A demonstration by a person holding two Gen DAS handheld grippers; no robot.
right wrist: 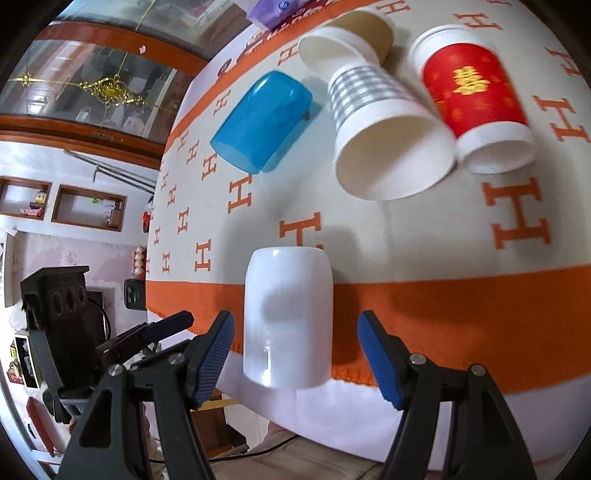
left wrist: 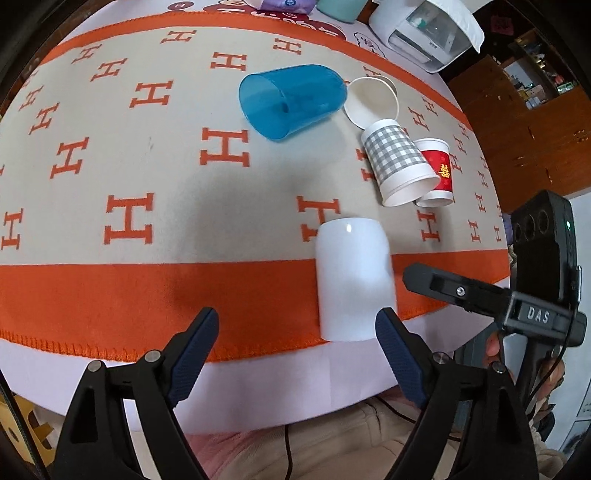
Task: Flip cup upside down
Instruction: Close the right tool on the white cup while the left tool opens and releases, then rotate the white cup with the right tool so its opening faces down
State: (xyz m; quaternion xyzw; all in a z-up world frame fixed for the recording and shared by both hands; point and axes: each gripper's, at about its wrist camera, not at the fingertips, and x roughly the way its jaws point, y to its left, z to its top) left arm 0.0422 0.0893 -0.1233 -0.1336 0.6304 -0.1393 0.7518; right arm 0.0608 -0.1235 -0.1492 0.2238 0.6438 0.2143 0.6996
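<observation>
A white ceramic cup [left wrist: 352, 278] stands upside down near the table's front edge, on the orange band of the cloth; it also shows in the right wrist view [right wrist: 288, 317]. My left gripper [left wrist: 297, 334] is open and empty, just left of and in front of the cup. My right gripper [right wrist: 295, 341] is open, one finger on each side of the cup's lower part, not touching it. The right gripper also shows in the left wrist view [left wrist: 458, 291] to the right of the cup.
A blue plastic cup [left wrist: 291, 99] lies on its side further back. A checked paper cup [left wrist: 400, 166], a red paper cup [left wrist: 437, 171] and a plain white paper cup [left wrist: 373, 99] lie tipped on the right. A white appliance [left wrist: 424, 33] stands at the back.
</observation>
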